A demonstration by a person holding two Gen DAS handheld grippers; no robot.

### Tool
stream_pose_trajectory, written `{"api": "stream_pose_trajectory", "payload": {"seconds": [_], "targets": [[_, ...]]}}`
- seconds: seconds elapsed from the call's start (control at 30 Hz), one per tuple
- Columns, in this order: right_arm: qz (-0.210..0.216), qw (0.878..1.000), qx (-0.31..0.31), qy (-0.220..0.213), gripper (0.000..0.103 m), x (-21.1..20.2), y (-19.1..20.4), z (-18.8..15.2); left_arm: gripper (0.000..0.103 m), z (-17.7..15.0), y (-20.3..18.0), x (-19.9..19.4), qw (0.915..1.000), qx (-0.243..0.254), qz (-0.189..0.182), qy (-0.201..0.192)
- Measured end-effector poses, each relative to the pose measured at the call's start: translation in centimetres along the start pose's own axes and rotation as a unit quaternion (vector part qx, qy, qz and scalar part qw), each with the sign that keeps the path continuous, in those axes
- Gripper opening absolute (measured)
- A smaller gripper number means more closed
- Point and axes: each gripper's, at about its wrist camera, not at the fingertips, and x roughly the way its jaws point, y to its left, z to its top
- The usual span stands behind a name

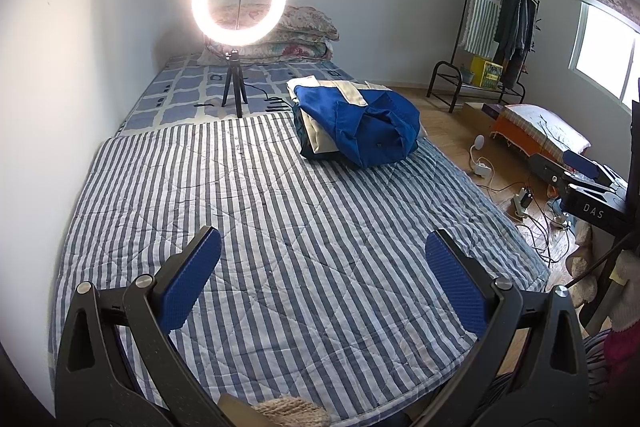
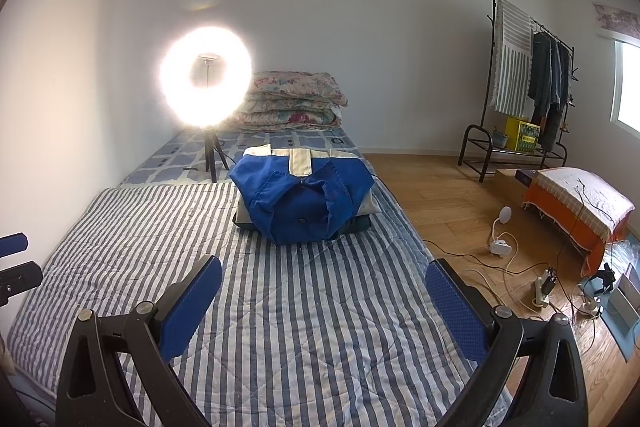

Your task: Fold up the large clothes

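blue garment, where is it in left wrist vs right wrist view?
Left wrist: blue garment right of centre, upper half, on a stack at the striped quilt's far right edge.
Right wrist: blue garment near centre, just above the middle.
Shared landmark: the ring light stands up and left of it in both.

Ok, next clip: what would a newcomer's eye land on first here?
The glowing ring light on its small tripod, standing at the far end of the bed by the wall, grabs attention first. Next comes the bright blue garment heaped on a pile of clothes on the striped quilt, toward the bed's right edge. Both claws, left claw and right claw, hang open and empty over the quilt in the foreground.
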Motion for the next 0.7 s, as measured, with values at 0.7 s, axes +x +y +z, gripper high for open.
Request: {"api": "stream_pose_trajectory", "payload": {"seconds": [0.7], "targets": [[0.006, 1.0, -0.005, 0.003, 0.103, 0.16, -0.18, -0.12, 0.103, -0.47, 0.72, 0.16, 0.9999, 0.005, 0.015, -0.005]]}}
